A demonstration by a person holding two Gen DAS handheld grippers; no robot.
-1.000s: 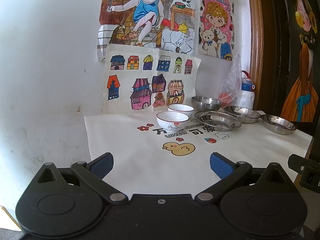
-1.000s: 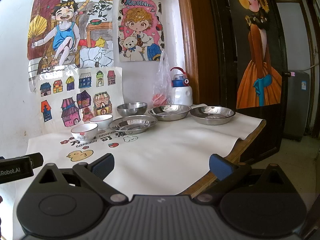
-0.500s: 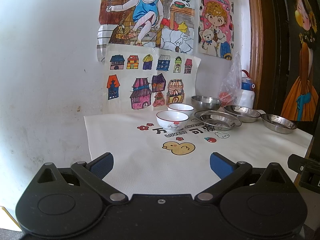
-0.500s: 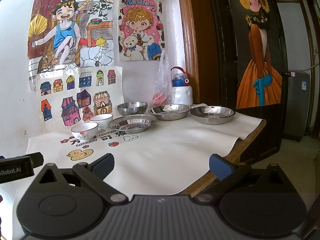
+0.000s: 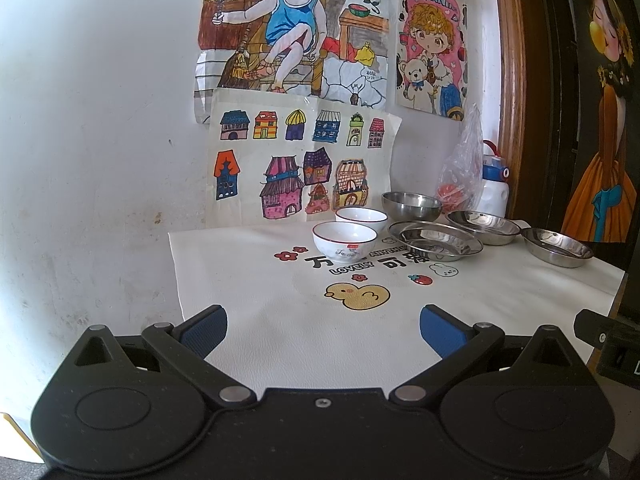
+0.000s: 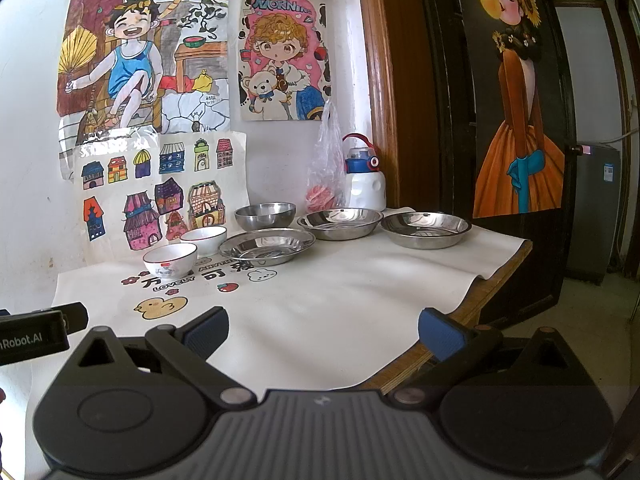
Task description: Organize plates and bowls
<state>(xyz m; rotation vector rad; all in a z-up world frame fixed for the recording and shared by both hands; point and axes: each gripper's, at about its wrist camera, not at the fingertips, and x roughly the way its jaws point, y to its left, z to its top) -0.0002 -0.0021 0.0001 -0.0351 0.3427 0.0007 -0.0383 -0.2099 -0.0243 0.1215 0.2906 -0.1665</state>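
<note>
Two white red-rimmed bowls stand apart at the table's back left: the near one (image 5: 345,241) (image 6: 171,261) and the far one (image 5: 361,219) (image 6: 203,239). A steel bowl (image 5: 411,205) (image 6: 265,215) stands behind them. Three steel plates lie in a row: left (image 5: 435,240) (image 6: 267,245), middle (image 5: 483,227) (image 6: 340,222), right (image 5: 557,246) (image 6: 425,230). My left gripper (image 5: 323,326) is open and empty over the table's near left. My right gripper (image 6: 323,327) is open and empty over the near right edge.
A white cloth with a duck print (image 5: 357,296) covers the table. A plastic bag (image 6: 327,168) and a white bottle with a blue and red cap (image 6: 365,184) stand at the back by the wall. The table's right edge (image 6: 504,268) drops off beside a dark door.
</note>
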